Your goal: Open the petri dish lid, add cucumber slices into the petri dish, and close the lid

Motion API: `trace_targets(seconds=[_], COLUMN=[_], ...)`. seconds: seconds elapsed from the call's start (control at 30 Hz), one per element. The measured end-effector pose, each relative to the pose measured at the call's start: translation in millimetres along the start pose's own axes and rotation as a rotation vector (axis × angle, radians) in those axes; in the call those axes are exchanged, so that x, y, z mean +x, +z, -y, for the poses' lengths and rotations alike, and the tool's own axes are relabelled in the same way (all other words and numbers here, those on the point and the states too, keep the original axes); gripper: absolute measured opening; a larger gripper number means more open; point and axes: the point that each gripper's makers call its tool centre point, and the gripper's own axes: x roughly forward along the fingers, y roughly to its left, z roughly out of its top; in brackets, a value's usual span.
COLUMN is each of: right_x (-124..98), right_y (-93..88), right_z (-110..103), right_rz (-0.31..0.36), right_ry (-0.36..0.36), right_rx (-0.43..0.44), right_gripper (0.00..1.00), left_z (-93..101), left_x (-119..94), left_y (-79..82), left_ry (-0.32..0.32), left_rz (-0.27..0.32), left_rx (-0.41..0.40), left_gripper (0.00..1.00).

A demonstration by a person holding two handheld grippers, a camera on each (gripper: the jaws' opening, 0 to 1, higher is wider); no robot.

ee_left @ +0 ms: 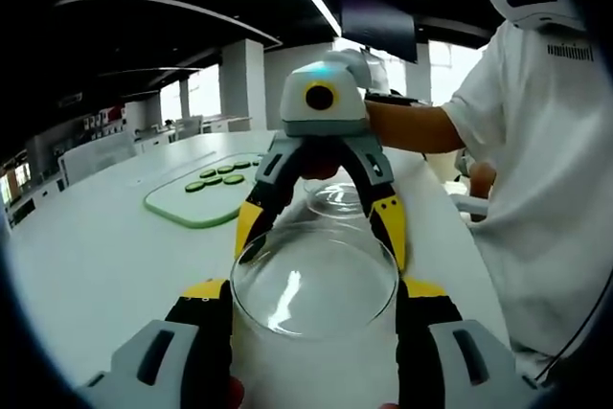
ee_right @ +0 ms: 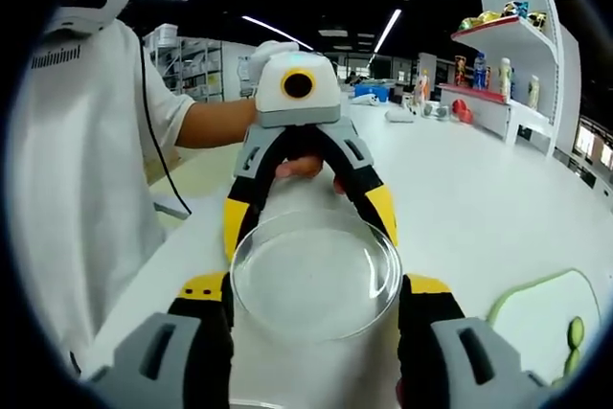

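Left gripper (ee_left: pixel 314 318), 1: clenched on one clear petri dish lid (ee_left: pixel 314 280) held above the white tabletop (ee_left: pixel 96 256); right gripper (ee_right: pixel 316 318), 1: likewise clamped on one clear petri dish (ee_right: pixel 316 280) between its yellow-and-black jaws, each gripper facing the other. One pale green cutting board (ee_left: pixel 206 193) lies far left on the tabletop, carrying about seven cucumber slices (ee_left: pixel 222 177), well apart from both grippers. One person in a white shirt (ee_right: pixel 81 170); its chest lettering is unreadable.
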Motion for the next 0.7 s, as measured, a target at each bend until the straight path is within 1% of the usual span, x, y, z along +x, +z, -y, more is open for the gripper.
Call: trace_targets(seconds=[0.17, 0.33, 0.4, 0.53, 0.63, 0.7], right_x=[-3.2, -6.9, -9.0, -18.4, -26.3, -35.1], right_y=[1.6, 8.7, 10.8, 17.8, 20.2, 23.8], right_z=[-0.1, 3.7, 6.3, 13.6, 20.5, 25.8], right_rz=[0.005, 0.043, 0.055, 0.1, 0.115, 0.138], right_ry=[-0.007, -0.035, -0.05, -0.098, -0.144, -0.184], right_rx=[0.01, 0.023, 0.029, 0.048, 0.054, 0.062], right_gripper=[0.72, 0.72, 0.73, 0.72, 0.72, 0.72], left_z=[-1.3, -1.5, 0.6, -2.4, -2.9, -4.5], left_x=[-2.4, -6.6, -10.0, -13.9, -16.6, -19.4], left_y=[6.6, 12.6, 16.8, 21.2, 27.0, 32.3], left_ry=[0.006, 0.016, 0.003, 0.019, 0.034, 0.054], left_rz=[0.038, 0.067, 0.101, 0.125, 0.139, 0.153], left_rx=[-0.01, -0.01, -0.021, -0.029, -0.026, -0.021], left_gripper=[0.7, 0.72, 0.72, 0.72, 0.72, 0.72])
